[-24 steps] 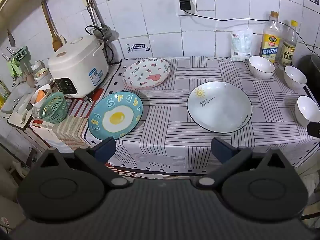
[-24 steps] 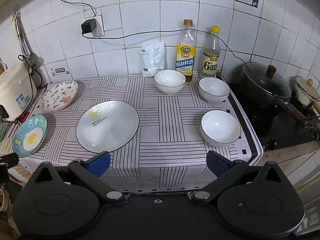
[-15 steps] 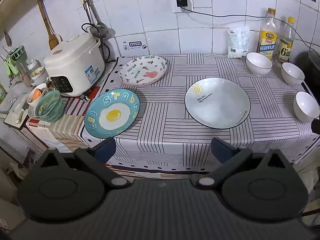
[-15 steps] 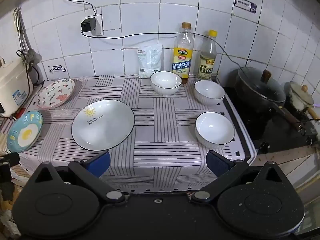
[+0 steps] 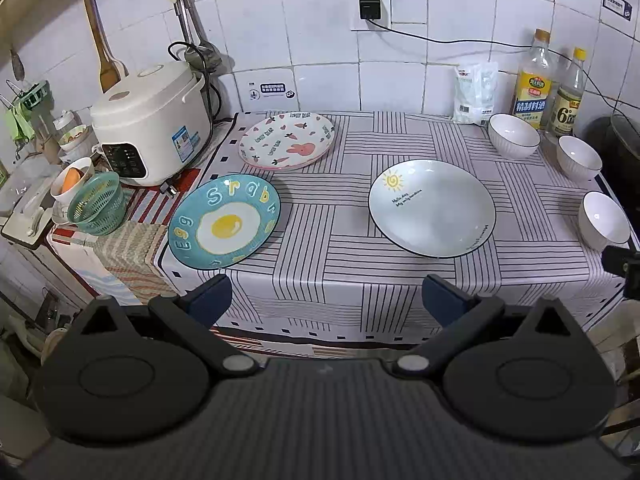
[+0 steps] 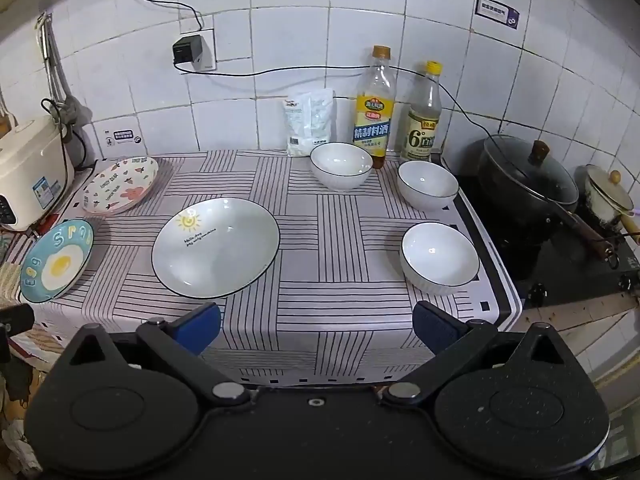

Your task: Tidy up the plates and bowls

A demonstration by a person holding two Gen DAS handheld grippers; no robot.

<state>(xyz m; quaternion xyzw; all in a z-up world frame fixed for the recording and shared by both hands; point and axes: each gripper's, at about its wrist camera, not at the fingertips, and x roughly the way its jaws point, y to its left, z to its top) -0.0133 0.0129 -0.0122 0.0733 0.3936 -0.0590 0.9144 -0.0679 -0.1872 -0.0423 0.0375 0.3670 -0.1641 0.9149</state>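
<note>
On the striped tablecloth (image 5: 340,208) lie three plates: a blue egg plate (image 5: 224,221) at front left, a pink bunny plate (image 5: 286,140) behind it, and a large white sun plate (image 5: 432,208) in the middle. Three white bowls (image 6: 440,258) (image 6: 427,185) (image 6: 341,165) stand at the right. My left gripper (image 5: 326,300) is open and empty, held before the table's front edge. My right gripper (image 6: 316,326) is open and empty, also before the front edge, between the sun plate (image 6: 215,247) and the nearest bowl.
A rice cooker (image 5: 152,120) and green basket (image 5: 96,208) stand at the left. Two bottles (image 6: 374,108) (image 6: 424,114) and a white bag (image 6: 310,120) line the back wall. A black pot (image 6: 528,180) sits on the stove at the right.
Both grippers have drawn back and risen slightly, so the table appears a little farther away. Nothing on the table has moved.
</note>
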